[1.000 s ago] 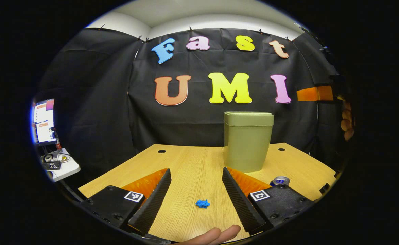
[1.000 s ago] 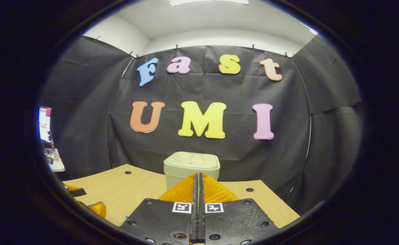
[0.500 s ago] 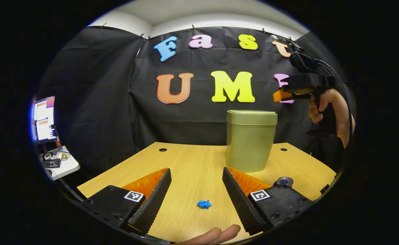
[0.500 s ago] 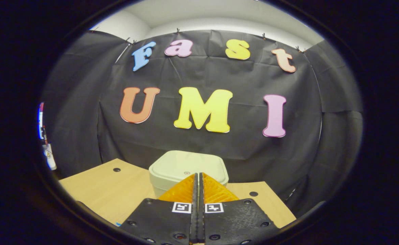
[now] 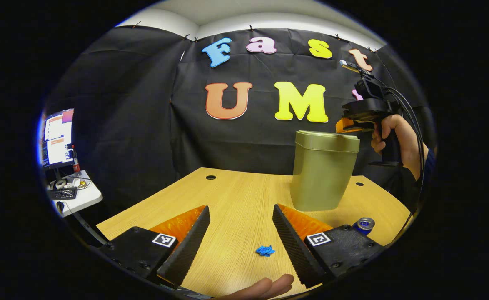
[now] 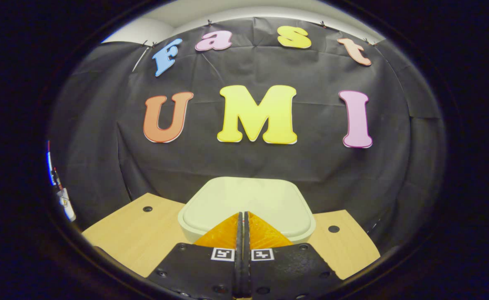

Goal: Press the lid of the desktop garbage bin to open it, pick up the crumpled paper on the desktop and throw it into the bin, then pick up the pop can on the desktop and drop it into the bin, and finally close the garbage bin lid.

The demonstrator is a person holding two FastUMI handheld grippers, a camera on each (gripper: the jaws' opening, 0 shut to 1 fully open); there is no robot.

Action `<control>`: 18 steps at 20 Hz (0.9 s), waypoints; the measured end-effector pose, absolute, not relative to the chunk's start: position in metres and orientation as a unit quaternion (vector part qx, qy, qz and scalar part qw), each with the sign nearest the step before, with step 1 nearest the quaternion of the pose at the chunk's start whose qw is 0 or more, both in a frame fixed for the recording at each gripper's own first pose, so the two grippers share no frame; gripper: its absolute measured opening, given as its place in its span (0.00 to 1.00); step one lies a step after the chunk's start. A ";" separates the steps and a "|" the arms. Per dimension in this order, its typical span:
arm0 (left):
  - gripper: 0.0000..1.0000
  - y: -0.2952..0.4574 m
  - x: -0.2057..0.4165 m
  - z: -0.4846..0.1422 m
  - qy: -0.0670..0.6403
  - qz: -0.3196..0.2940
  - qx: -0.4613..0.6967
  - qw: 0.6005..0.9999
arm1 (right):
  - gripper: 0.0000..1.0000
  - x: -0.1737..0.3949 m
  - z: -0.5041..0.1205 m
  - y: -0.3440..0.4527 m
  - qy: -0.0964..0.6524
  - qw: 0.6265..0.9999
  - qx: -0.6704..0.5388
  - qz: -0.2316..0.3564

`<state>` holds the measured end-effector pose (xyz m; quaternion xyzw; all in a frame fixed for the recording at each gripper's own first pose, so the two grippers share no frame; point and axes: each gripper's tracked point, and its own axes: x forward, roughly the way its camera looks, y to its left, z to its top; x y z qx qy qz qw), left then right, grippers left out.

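The olive-green garbage bin (image 5: 323,171) stands on the wooden desk, lid shut. In the right gripper view its pale lid (image 6: 248,202) lies just under my right gripper (image 6: 243,216), whose fingers are shut together with nothing between them. In the left gripper view that right gripper (image 5: 346,125), held by a hand, hovers at the lid's right rim. My left gripper (image 5: 240,212) is open low over the desk. The small blue crumpled paper (image 5: 265,250) lies on the desk between its fingers, nearer the right one. The blue pop can (image 5: 364,225) stands upright to the right.
The wooden desk (image 5: 236,191) has cable holes near its far corners. A side table with a monitor (image 5: 57,137) and a keyboard stands off to the left. A person's fingertips (image 5: 265,287) show at the bottom edge of the left gripper view.
The right gripper has moved forward and down until it is just over the bin's lid. The left gripper view has turned a little left, so bin, can and paper sit further right.
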<state>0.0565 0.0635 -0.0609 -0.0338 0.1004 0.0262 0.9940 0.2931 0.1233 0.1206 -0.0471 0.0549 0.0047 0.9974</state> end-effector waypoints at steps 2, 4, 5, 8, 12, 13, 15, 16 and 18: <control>0.98 0.064 0.057 -0.061 0.099 0.020 -0.034 0.994 | 0.00 0.297 0.121 0.124 0.055 0.997 -0.048 0.000; 0.98 0.063 0.056 -0.062 0.104 0.015 -0.037 0.994 | 0.01 0.299 0.115 0.121 0.074 0.995 -0.065 -0.015; 0.98 0.063 0.057 -0.062 0.104 0.012 -0.041 0.994 | 0.00 0.299 0.112 0.120 0.083 0.994 -0.067 -0.023; 0.98 0.065 0.056 -0.061 0.105 0.014 -0.043 0.993 | 0.01 0.296 0.114 0.121 0.086 0.993 -0.071 -0.031; 0.98 0.063 0.057 -0.060 0.102 0.010 -0.045 0.994 | 0.00 0.289 0.132 0.123 0.059 0.996 -0.066 -0.015; 0.98 0.061 0.057 -0.061 0.104 0.006 -0.045 0.994 | 0.00 0.286 0.136 0.127 0.052 0.997 -0.056 0.001; 0.98 0.058 0.057 -0.063 0.107 0.001 -0.044 0.993 | 0.00 0.278 0.147 0.127 0.038 0.998 -0.045 0.007; 0.98 0.059 0.058 -0.063 0.107 0.001 -0.044 0.993 | 0.00 0.273 0.153 0.127 0.030 0.999 -0.044 0.010; 0.98 0.059 0.058 -0.063 0.106 0.001 -0.045 0.993 | 0.00 0.261 0.163 0.125 0.011 0.999 -0.052 0.006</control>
